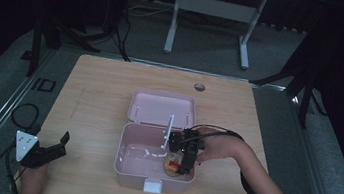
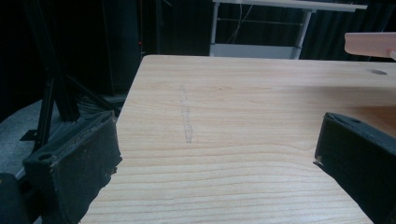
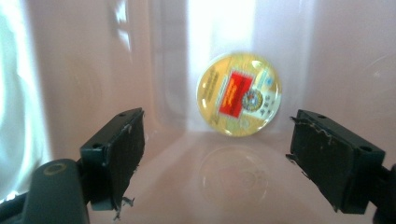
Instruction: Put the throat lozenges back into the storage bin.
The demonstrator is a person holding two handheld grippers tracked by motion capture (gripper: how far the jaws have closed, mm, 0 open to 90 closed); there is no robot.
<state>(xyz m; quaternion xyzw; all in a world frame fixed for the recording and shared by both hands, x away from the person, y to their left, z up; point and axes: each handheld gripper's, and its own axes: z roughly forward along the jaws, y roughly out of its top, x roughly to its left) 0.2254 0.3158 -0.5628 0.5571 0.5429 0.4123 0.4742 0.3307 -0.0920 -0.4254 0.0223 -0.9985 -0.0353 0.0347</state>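
- A pale wooden counter is sitting in a dim room, with grey floor around it and dark curtains behind.
- Beyond the far edge, a white-legged desk frame is standing on the floor, and dark tripod legs are showing at both sides.
- A small round grommet hole is lying near the counter's far edge.
- A pink plastic box is resting at the counter's middle, its hinged lid lying open behind it and a white latch on its near wall.
- The right hand-held gripper is dipping into the box's right part, held by a hand coming over the right wall.
- In the right gripper view its jaws are standing wide apart, gripping nothing, with the round yellow tin between them but farther in.
- That tin, carrying a red label, is leaning on edge against the box's inner wall, apart from both jaws.
- The left hand-held gripper is resting at the counter's near left corner, well apart from the box.
- In the left gripper view its jaws are spread wide over bare wood, holding nothing.
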